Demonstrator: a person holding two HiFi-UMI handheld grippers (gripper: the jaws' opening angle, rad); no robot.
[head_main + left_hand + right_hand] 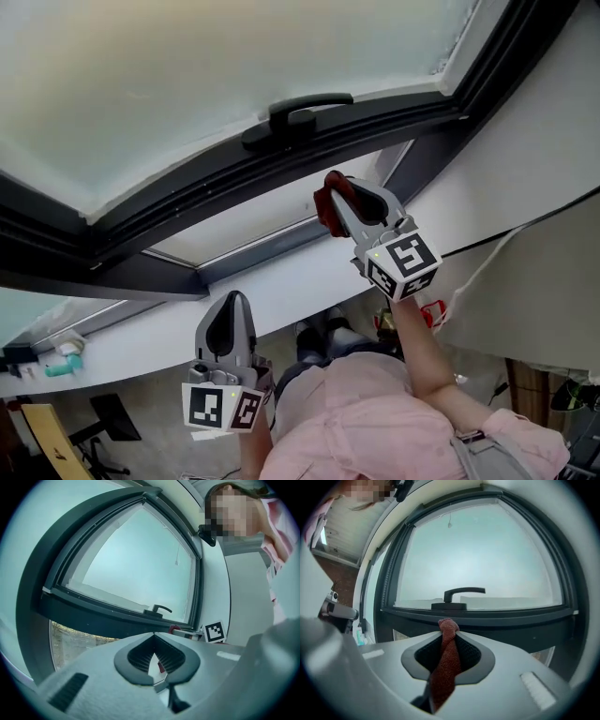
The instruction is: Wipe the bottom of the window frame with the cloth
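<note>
A dark-framed window sash stands tilted open, with its black handle in the middle of the lower rail. Below it runs the bottom of the window frame, a pale grey channel. My right gripper is shut on a red cloth, its tip just above the right part of that channel. In the right gripper view the cloth hangs twisted between the jaws, under the handle. My left gripper is lower, in front of the white sill, shut with nothing in it.
A teal bottle and small items lie on the sill at far left. A dark cable runs across the white wall at right. The right gripper's marker cube shows in the left gripper view, beside the frame's corner.
</note>
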